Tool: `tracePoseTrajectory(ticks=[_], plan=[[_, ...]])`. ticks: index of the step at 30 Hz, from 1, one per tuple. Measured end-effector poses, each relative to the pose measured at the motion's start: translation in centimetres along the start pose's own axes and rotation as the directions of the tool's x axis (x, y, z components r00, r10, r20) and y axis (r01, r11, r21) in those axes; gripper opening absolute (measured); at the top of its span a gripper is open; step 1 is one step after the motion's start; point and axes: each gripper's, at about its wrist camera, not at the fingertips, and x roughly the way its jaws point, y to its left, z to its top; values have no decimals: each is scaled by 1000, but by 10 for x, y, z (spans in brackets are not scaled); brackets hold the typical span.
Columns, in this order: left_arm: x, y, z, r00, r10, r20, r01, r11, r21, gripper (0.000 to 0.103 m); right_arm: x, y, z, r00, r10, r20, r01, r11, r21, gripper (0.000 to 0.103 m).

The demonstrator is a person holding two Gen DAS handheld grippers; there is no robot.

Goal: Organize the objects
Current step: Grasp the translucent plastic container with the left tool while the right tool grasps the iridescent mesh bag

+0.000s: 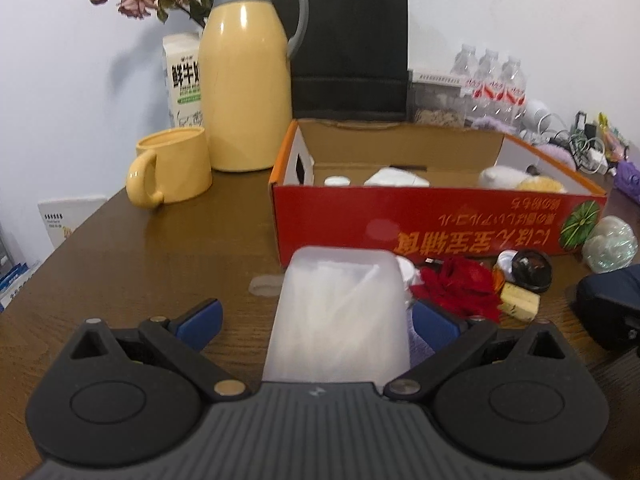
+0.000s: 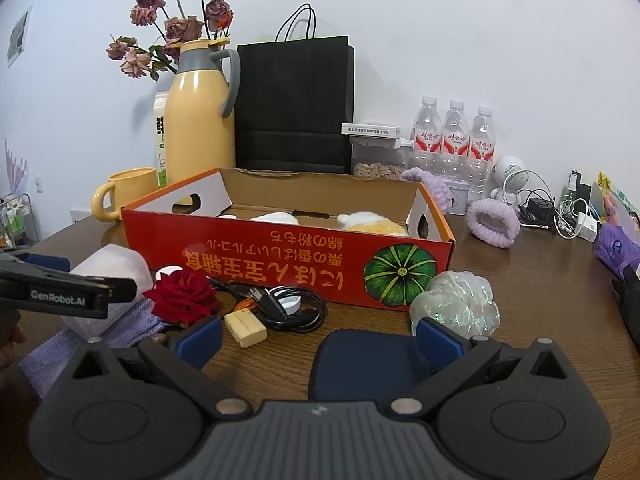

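Observation:
A translucent white plastic box (image 1: 340,312) sits between the fingers of my left gripper (image 1: 316,324), which is open; its left pad (image 1: 200,320) stands clear of the box. In the right wrist view the same box (image 2: 112,276) rests on a purple cloth (image 2: 132,324). My right gripper (image 2: 320,340) is open over a dark blue pouch (image 2: 368,360) lying near its right pad. A red rose (image 2: 182,294), a black cable (image 2: 288,308) and a pale yellow block (image 2: 245,326) lie before the red cardboard box (image 2: 280,264).
The red box holds white items and a plush toy (image 2: 372,222). An iridescent puff (image 2: 456,306) lies at its right corner. Behind stand a yellow mug (image 1: 172,166), a yellow thermos (image 1: 244,80), a black paper bag (image 2: 296,108) and water bottles (image 2: 456,140). Chargers clutter the far right.

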Motion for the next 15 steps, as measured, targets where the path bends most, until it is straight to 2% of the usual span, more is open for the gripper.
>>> tracePoseTrajectory(ticks=[8,11,15], plan=[[16,4,-1,995,-22,-94,19,999,-32,103,1,0,-1,1000,-2,-3,2,1000,-2,103],[19,8,-2,994,-36,-100,30,998,-61,103,2,0,-1,1000,-5,-7,5,1000,-2,103],[19,5,-2,995,-25,-99,21,999,-43,103,3,1,-2,1000,-11,-14,11,1000,-4,103]])
